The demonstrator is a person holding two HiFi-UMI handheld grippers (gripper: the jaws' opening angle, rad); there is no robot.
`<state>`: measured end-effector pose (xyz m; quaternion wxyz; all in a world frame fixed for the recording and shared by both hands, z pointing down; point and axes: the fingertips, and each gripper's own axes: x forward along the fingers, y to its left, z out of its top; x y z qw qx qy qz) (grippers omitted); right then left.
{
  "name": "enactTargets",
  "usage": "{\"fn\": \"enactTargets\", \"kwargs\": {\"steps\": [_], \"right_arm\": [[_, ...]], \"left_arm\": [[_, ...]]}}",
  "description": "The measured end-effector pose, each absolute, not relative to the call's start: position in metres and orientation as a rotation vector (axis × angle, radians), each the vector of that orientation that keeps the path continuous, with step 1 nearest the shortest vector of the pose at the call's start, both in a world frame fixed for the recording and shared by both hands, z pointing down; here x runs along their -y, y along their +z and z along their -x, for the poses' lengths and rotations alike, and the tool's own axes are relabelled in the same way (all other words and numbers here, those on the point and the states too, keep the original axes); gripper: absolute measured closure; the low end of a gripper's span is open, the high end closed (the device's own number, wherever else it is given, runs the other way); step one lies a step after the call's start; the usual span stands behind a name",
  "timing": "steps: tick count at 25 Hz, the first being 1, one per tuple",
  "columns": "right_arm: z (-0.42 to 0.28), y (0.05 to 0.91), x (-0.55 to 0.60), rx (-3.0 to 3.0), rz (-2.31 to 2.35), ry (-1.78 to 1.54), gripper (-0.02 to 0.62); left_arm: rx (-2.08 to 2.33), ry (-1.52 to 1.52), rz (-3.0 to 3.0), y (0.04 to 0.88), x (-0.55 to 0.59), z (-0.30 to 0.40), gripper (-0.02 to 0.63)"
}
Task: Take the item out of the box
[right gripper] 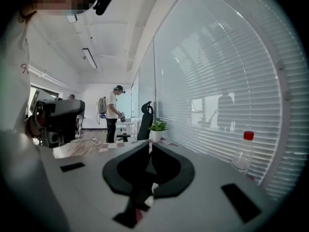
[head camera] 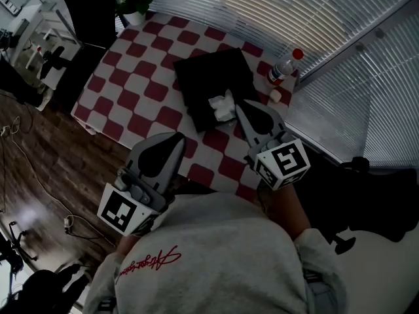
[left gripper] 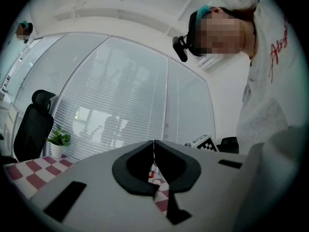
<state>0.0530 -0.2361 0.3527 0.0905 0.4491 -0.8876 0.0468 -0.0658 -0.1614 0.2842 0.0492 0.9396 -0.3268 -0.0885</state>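
Fingers (head camera: 254, 122) of right gripper (head camera: 238, 103) together over checkered tablecloth (head camera: 141, 77) beside window blinds (head camera: 340, 18).

I see a red-and-white checked tablecloth (head camera: 141, 77) with a clear, red-capped bottle (head camera: 284, 67) upright near its right edge, just beside the window blinds (head camera: 340, 18). A potted plant (head camera: 134, 2) sits at the far corner, with wood floor (head camera: 39, 149) to the left. In the right gripper view, a person (right gripper: 113, 112) stands well back near a black office chair (right gripper: 144, 120).
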Motion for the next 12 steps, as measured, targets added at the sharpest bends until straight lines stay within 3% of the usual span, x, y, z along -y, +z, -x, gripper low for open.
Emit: {"fn": "enactTargets", "kwargs": {"steps": [6,12], "right_arm": [[-0.054,0.365,0.241,2.607,-1.32,0.17,0.575],[-0.051,0.378,0.248,2.581,-1.307,0.205,0.522]], "left_arm": [[1.01,-0.275,-2.86,0.283,0.16,0.066,0.589],[1.03,-0.272,-2.855,0.283,0.159,0.068,0.589]]}}
